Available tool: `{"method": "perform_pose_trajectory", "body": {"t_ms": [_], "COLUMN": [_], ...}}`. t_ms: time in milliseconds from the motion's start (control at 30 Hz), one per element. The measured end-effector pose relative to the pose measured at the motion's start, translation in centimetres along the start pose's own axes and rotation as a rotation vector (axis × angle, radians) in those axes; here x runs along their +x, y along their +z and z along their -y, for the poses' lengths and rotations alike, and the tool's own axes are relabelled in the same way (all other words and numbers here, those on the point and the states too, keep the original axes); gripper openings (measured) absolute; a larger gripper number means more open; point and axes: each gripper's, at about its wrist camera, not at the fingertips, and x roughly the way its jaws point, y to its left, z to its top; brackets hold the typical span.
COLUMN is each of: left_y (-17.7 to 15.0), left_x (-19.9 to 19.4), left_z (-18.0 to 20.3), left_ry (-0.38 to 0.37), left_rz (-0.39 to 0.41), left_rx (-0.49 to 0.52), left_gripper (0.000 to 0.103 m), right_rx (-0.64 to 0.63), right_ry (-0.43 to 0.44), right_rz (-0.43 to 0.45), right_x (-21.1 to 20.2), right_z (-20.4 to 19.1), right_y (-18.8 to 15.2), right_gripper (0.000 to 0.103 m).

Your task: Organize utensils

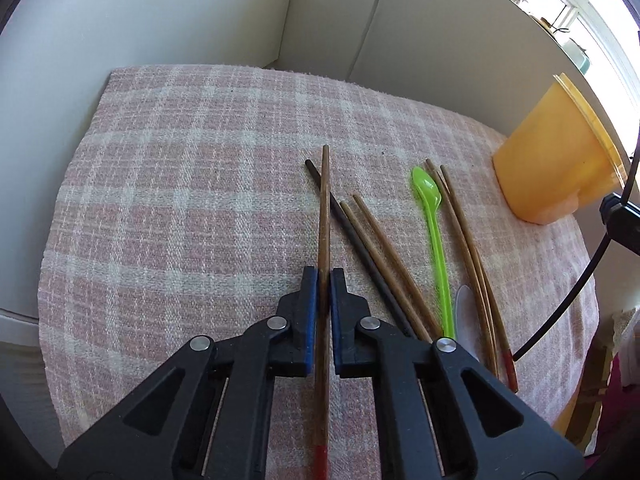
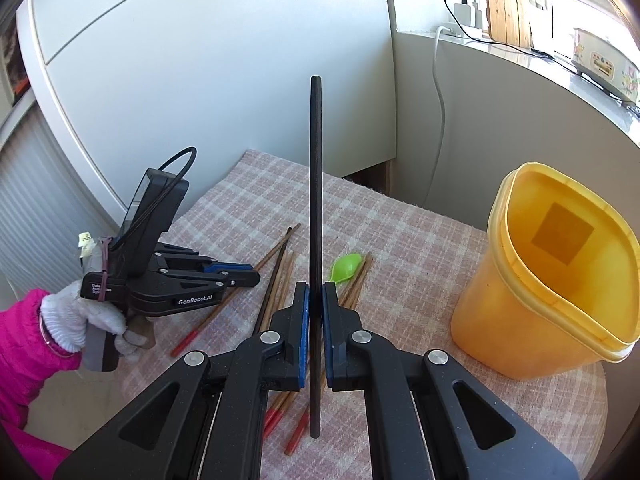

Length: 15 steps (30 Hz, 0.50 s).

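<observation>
My right gripper (image 2: 315,288) clamps the black chopstick (image 2: 315,200) for the yellow container (image 2: 532,300); my left gripper (image 1: 323,276) clamps a brown chopstick (image 1: 325,208) to follow

A brown wooden chopstick (image 1: 325,216) with a red end and a black chopstick (image 2: 315,216) are each pinched lengthwise. More brown chopsticks (image 1: 384,260) and a green plastic spoon (image 1: 434,224) lie mid-cloth; an open yellow tub (image 2: 552,280) stands upright at the right edge.

Both wrist cameras look steeply down, close over the checked cloth (image 1: 180,184), sharing its chopsticks (image 1: 384,256) and yellow tub (image 2: 552,280).
</observation>
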Motion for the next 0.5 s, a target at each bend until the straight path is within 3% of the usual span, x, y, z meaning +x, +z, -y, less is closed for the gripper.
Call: {"method": "perform_pose_trajectory", "body": {"t_ms": [133,367,500], "left_y": [-1.7,-5.0,-5.8], "left_x": [-3.2,-16.1,-19.3], "left_z": [-1.1,-4.8,-6.4], "left_ry": [-0.027,-0.048,-0.062], "left_rz": [0.085,0.255,0.284], "left_rx": [-0.051,-0.039,-0.048], "left_gripper": [0.004,0.004,0.004], "right_rx": [0.002,0.000,0.001], "right_ry": [-0.003,-0.018,-0.011], "right_rz": [0.018,0.066,0.039], "right_x": [-1.1,-3.1,-2.2], "right_z": [0.2,0.5,0.7], "right_y": [-0.2,-0.5,-0.6], "right_gripper": [0.005,0.005,0.005]}}
